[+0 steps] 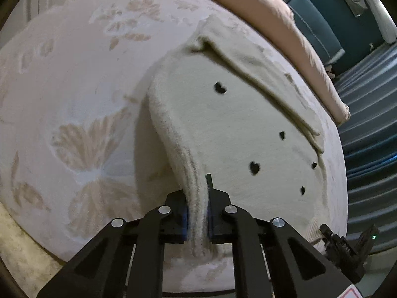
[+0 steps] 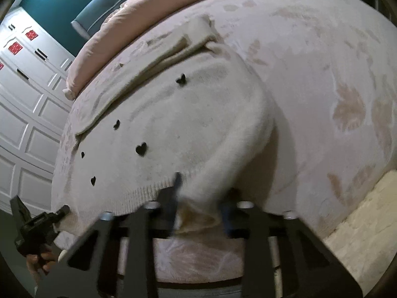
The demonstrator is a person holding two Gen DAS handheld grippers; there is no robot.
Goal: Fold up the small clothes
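A small cream knit sweater (image 1: 223,129) with black hearts lies on the bed, one sleeve folded over its far side. My left gripper (image 1: 197,213) is shut on a bunched edge of it at the near left and lifts it off the bedspread. In the right wrist view the same sweater (image 2: 173,124) shows, and my right gripper (image 2: 198,198) holds its near right hem between the fingers, raised in a fold. The view there is blurred. Each gripper shows small in the other's view: the right one (image 1: 345,243), the left one (image 2: 37,226).
The bedspread (image 1: 74,99) is pale with butterfly and leaf patterns. A pink duvet (image 1: 285,24) lies rolled along the far edge. A teal headboard (image 1: 317,12) and white panelled cupboards (image 2: 24,99) stand beyond. Beige carpet (image 2: 359,223) lies beside the bed.
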